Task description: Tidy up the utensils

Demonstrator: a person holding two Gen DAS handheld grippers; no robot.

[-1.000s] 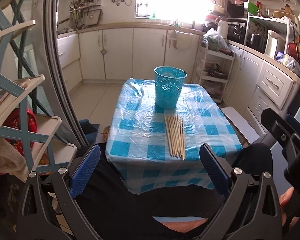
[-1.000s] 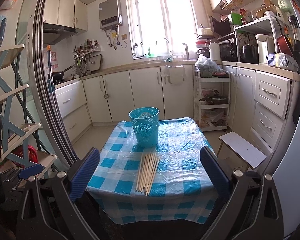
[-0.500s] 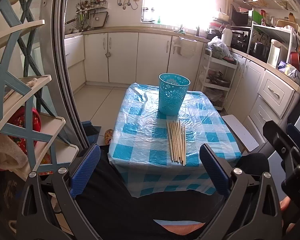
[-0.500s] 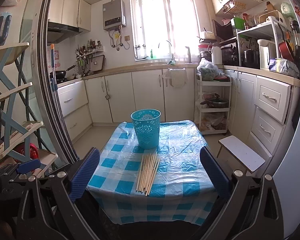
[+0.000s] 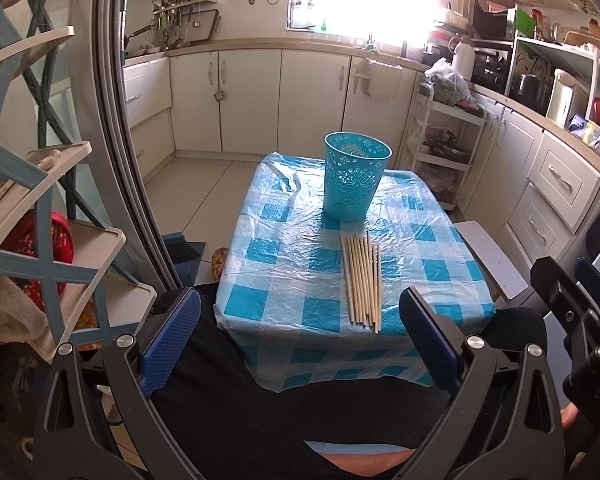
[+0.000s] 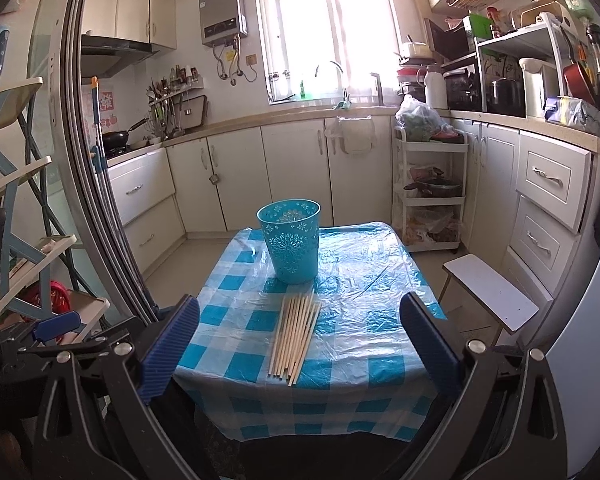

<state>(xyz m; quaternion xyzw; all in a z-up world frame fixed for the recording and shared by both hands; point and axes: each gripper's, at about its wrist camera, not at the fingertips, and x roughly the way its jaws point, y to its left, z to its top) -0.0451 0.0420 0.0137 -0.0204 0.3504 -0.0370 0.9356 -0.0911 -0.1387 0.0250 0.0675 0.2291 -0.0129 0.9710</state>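
Several wooden chopsticks (image 5: 362, 280) (image 6: 296, 334) lie side by side on a small table with a blue-and-white checked cloth (image 5: 284, 268) (image 6: 364, 280). Behind them stands an upright turquoise perforated cup (image 5: 354, 176) (image 6: 292, 240). My left gripper (image 5: 300, 334) hangs open short of the table's near edge, above a person's dark-clothed lap, with nothing between its fingers. My right gripper (image 6: 300, 342) is also open and empty, held in front of the near edge, roughly in line with the chopsticks. The right gripper's body (image 5: 580, 320) shows at the left wrist view's right side.
A white-and-blue shelf rack (image 5: 40, 216) (image 6: 20, 248) stands close on the left beside a sliding door frame (image 5: 116, 140). A low white stool (image 5: 488, 256) (image 6: 488, 296) sits right of the table. Cabinets (image 6: 292, 176) and a white trolley (image 6: 430, 196) line the far walls.
Both views have tilted slightly upward and drifted a little; the table sits lower in the left wrist view. Both grippers stay open. Chopsticks and cup have not moved.
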